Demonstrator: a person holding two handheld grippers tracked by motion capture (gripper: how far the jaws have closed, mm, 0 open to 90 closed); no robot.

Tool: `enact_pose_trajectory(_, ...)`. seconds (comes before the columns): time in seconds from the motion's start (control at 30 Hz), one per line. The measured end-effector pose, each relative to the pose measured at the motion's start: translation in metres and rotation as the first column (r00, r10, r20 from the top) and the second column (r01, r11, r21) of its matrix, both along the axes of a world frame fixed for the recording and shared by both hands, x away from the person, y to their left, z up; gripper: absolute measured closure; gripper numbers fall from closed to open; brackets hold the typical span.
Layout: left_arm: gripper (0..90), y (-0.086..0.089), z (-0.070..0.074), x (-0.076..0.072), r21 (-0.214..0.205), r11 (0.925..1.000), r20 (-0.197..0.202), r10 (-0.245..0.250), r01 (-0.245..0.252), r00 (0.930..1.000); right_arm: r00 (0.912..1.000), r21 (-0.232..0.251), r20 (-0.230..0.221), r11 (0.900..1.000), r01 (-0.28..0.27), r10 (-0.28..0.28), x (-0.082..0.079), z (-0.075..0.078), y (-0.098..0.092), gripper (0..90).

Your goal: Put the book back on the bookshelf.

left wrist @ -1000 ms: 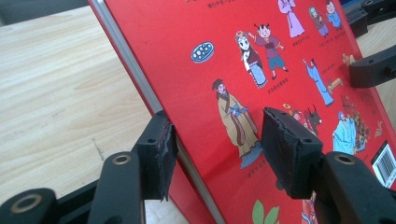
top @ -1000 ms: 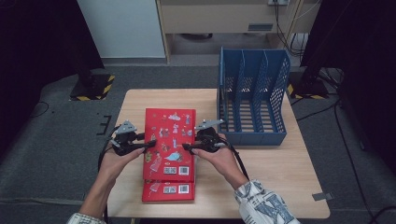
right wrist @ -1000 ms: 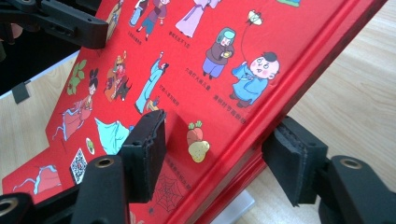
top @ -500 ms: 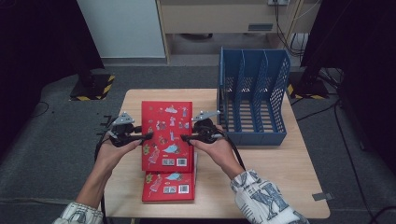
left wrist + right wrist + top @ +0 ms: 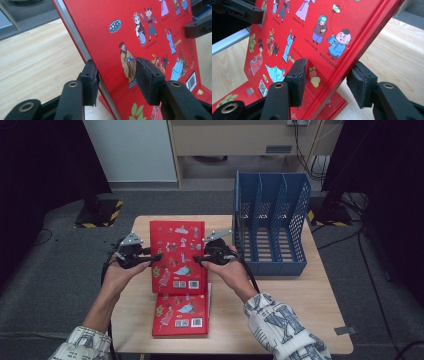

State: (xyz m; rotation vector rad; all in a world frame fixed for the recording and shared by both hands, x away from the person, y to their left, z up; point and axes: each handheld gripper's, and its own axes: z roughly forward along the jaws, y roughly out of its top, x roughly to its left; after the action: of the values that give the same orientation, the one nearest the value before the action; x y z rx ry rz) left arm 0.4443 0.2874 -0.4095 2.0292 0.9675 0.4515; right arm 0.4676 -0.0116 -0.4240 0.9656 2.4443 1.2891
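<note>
Here, blue file rack (image 5: 270, 225), 3 slots holding nothing.

book (image 5: 177, 257): raised off the lower book (image 5: 181, 315), tilted up, top edge now farther up the table | left gripper (image 5: 156, 257): lifted with it, jaws closed onto its left edge | right gripper (image 5: 198, 259): lifted too, jaws closing, spine edge between them
</note>
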Motion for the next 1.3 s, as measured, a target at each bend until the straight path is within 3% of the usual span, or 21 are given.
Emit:
enact_pose_trajectory(0.17, 54.3, 0.0, 0.0, 0.003, -0.001, 0.9999, 0.006, 0.012, -0.012, 0.9999, 0.9995, -0.017, 0.031, 0.9998, 0.01, -0.01, 0.003, 0.002, 0.004, 50.4)
enact_pose_trajectory(0.37, 54.6, 0.0, 0.002, -0.01, 0.001, 0.9997, 0.038, 0.023, -0.023, 0.999, 0.9965, -0.04, 0.083, 0.9992, -0.005, 0.008, -0.008, 0.005, 0.003, 51.0)
enact_pose_trajectory(0.5, 54.8, 0.0, 0.002, -0.026, 0.001, 0.9995, 0.072, 0.031, -0.031, 0.9969, 0.9943, -0.024, 0.106, 0.9997, -0.004, 0.006, -0.021, 0.007, 0.002, 53.4)
enact_pose_trajectory(0.7, 54.8, 0.001, 0.0, -0.04, -0.015, 0.9987, 0.093, 0.049, -0.048, 0.9945, 0.9912, 0.014, 0.131, 0.9997, -0.019, 0.017, -0.037, 0.009, 0.0, 57.5)
enact_pose_trajectory(0.97, 55.3, 0.004, 0.003, -0.054, 0.002, 0.9997, 0.099, 0.023, -0.023, 0.9948, 0.9886, 0.027, 0.14, 0.9979, -0.058, 0.054, -0.05, 0.015, 0.001, 59.1)
enact_pose_trajectory(1.3, 51.1, 0.005, -0.003, -0.071, -0.013, 0.9997, 0.117, 0.022, -0.02, 0.9928, 0.9836, 0.032, 0.149, 0.9936, -0.108, 0.102, -0.076, 0.022, 0.002, 57.0)
